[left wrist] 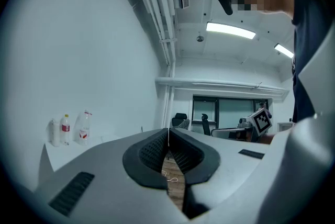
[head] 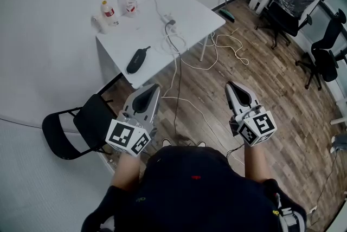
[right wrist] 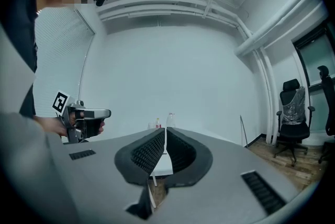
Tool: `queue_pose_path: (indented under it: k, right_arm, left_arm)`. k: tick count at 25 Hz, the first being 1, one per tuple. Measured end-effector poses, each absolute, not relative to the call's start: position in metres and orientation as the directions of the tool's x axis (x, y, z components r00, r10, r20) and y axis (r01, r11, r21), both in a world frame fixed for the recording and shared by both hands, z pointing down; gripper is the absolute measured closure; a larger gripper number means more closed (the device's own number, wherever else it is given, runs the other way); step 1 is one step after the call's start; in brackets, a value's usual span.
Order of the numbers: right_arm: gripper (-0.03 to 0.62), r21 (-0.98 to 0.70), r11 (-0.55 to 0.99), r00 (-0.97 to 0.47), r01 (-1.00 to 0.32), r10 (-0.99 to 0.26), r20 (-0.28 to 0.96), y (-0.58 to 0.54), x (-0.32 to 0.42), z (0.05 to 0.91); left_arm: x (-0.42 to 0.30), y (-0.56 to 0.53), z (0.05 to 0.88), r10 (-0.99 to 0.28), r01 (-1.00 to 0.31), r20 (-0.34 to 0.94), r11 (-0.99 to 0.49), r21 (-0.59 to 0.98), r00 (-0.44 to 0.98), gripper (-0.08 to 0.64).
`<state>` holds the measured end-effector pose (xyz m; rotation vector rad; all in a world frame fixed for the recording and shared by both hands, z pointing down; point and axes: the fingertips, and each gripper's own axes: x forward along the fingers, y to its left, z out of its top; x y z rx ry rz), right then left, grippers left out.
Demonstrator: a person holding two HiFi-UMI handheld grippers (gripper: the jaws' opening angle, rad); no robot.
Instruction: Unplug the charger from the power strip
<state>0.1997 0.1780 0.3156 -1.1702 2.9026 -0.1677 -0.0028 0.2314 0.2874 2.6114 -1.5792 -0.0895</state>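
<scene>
Wood floor lies under two level grippers: the left gripper (head: 153,89) and right gripper (head: 231,87) both have jaws pressed together and hold nothing. A black chair (head: 81,125) stands near the left one. White cables (head: 176,96) trail ahead — a foot could snag them and drag the power strip (head: 166,17) off the white table (head: 192,11), well apart. The charger (head: 171,23) looks plugged in there; pulling it unbraced may lift the strip. A dark pouch (head: 138,59) lies nearer, bottles (head: 110,13) beyond.
</scene>
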Motion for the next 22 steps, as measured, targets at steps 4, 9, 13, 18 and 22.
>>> queue_pose_path:
  k: [4, 9, 13, 18, 22]
  right_arm:
    - [0.565, -0.104, 0.719, -0.724, -0.688, -0.689, 0.023, 0.171, 0.215, 0.316]
    - [0.565, -0.121, 0.737, -0.744, -0.665, -0.668, 0.018, 0.16, 0.236, 0.324]
    - [0.565, -0.141, 0.76, -0.769, -0.634, -0.64, 0.011, 0.154, 0.249, 0.337]
    - [0.565, -0.176, 0.775, -0.789, -0.607, -0.614, 0.016, 0.145, 0.264, 0.355]
    - [0.565, -0.178, 0.767, -0.783, -0.616, -0.621, 0.035, 0.134, 0.275, 0.363]
  left_arm:
    - [0.012, 0.227, 0.286, -0.892, -0.888, 0.004, -0.45, 0.097, 0.453, 0.535]
    - [0.033, 0.222, 0.288, -0.904, -0.902, 0.016, -0.425, 0.081, 0.427, 0.535]
    - [0.052, 0.222, 0.296, -0.912, -0.912, 0.036, -0.404, 0.071, 0.408, 0.535]
    - [0.073, 0.22, 0.308, -0.917, -0.92, 0.074, -0.388, 0.065, 0.392, 0.535]
    - [0.079, 0.209, 0.315, -0.914, -0.918, 0.087, -0.392, 0.069, 0.397, 0.535]
